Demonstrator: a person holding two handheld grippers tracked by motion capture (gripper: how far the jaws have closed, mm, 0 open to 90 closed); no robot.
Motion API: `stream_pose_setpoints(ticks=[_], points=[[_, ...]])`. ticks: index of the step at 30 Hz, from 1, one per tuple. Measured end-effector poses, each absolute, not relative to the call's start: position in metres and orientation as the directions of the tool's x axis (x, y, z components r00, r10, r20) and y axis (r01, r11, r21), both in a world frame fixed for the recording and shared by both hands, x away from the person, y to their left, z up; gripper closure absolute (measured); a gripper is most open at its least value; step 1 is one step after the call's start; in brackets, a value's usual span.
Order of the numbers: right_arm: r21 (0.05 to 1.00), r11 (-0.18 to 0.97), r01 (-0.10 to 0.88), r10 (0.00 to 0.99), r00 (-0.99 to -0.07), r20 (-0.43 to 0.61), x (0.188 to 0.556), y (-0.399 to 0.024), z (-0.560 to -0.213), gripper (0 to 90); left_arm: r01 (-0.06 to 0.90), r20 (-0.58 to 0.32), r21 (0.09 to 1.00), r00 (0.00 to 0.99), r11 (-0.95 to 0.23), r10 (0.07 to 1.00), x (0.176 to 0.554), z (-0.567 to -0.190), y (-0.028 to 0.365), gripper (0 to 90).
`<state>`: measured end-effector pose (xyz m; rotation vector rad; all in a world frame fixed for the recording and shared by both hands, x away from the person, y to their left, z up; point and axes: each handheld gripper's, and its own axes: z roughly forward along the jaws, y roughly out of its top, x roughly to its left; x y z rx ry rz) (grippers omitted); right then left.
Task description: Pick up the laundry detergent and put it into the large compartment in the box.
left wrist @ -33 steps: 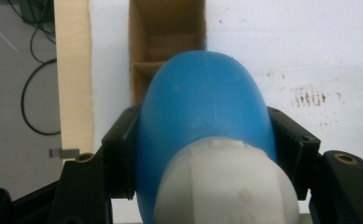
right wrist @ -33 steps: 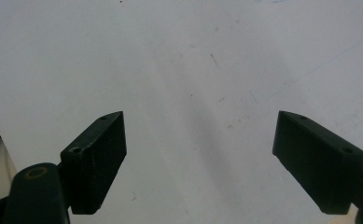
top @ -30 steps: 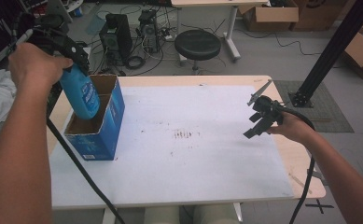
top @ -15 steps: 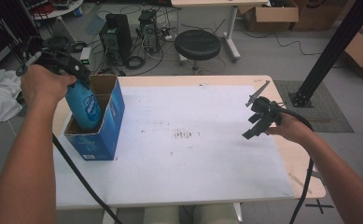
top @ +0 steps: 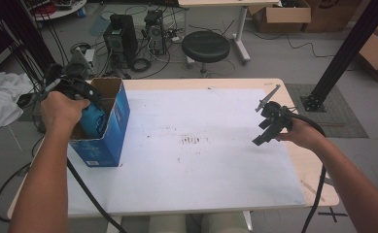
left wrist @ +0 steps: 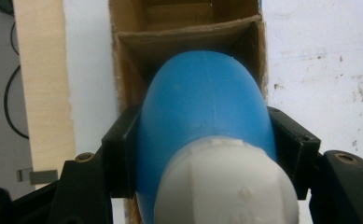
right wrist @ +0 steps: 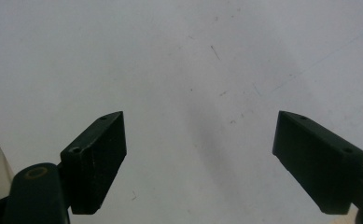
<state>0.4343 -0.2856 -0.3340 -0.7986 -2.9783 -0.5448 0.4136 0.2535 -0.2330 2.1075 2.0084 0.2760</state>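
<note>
Two grippers | left gripper (left wrist: 202,140) clamps blue bottle (left wrist: 202,107) over blue carton (top: 111,126), 9 o'clock | right gripper (right wrist: 200,161) wide apart, empty, 3 o'clock

I see a light wooden table (top: 298,170) with a stained white sheet (top: 201,160) covering most of it; an open blue cardboard box (top: 110,131) stands near its left edge.
</note>
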Motion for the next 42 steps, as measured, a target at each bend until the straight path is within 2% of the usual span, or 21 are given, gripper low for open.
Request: stream_pose_setpoints(ticks=[10,23,39,42], points=[[0.324,0.807,0.494,0.490,-0.866,0.100,0.434,-0.287,-0.338,17.0,0.965,0.004,0.257,0.062,-0.061,0.998,0.414,-0.263,0.251,38.1],[0.320,0.808,0.495,0.489,-0.866,0.105,0.434,-0.285,-0.339,17.0,0.972,-0.006,0.226,0.068,-0.065,0.998,0.416,-0.285,0.253,38.1],[0.319,0.808,0.495,0.489,-0.866,0.104,0.433,-0.286,-0.338,17.0,0.971,-0.033,0.236,0.050,-0.041,0.998,0.415,-0.285,0.256,37.3],[0.322,0.807,0.494,0.490,-0.866,0.102,0.433,-0.287,-0.337,17.0,0.969,-0.044,0.246,0.041,-0.029,0.998,0.414,-0.282,0.258,34.1]])
